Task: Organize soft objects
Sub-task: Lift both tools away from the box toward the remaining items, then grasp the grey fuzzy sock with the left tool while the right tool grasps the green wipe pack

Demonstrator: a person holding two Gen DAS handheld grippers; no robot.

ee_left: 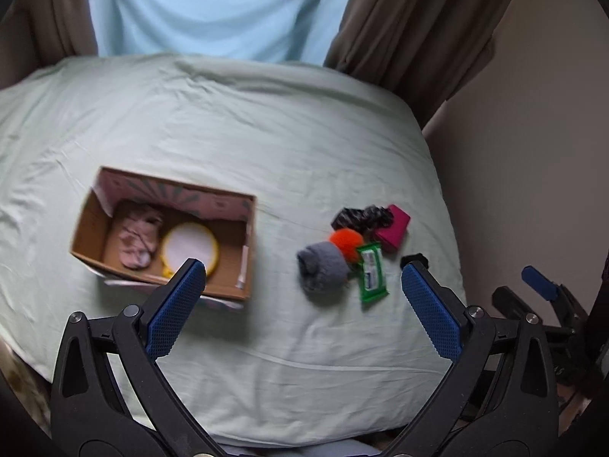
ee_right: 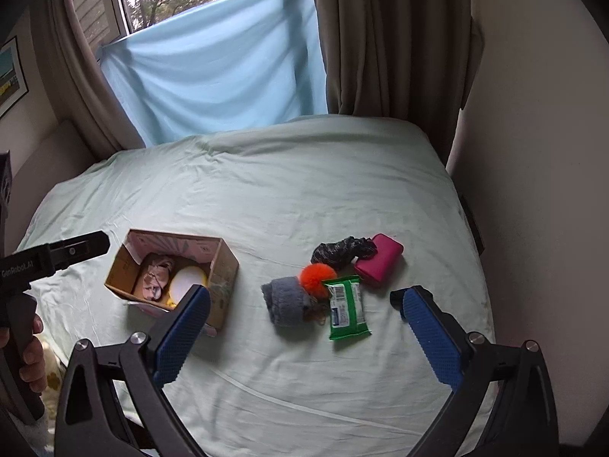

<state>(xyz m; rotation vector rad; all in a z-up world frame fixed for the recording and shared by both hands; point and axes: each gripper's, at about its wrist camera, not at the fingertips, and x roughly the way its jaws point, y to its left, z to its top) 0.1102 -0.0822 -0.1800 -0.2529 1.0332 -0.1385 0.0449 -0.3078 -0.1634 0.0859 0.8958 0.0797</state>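
A cardboard box (ee_left: 85, 230) (ee_right: 224, 266) lies on the pale green bed, holding a pink cloth (ee_left: 137, 242) (ee_right: 154, 278) and a round yellow-rimmed white item (ee_left: 190, 249) (ee_right: 186, 283). To its right sits a cluster: grey rolled sock (ee_left: 323, 270) (ee_right: 285, 302), orange pompom (ee_left: 344, 242) (ee_right: 318, 276), green wipes pack (ee_left: 371, 276) (ee_right: 346, 308), black scrunchie (ee_left: 361, 217) (ee_right: 342, 249), magenta pouch (ee_left: 392, 228) (ee_right: 380, 259). My left gripper (ee_left: 304, 270) hovers open above the bed's near edge. My right gripper (ee_right: 304, 301) is open too, empty, over the near side.
Brown curtains (ee_right: 380, 38) and a light blue sheet (ee_right: 213, 68) hang behind the bed. A wall (ee_right: 533, 152) runs along the right edge. A small black object (ee_left: 416, 259) lies by the pile. A hand (ee_right: 32, 354) holds the left tool at the left.
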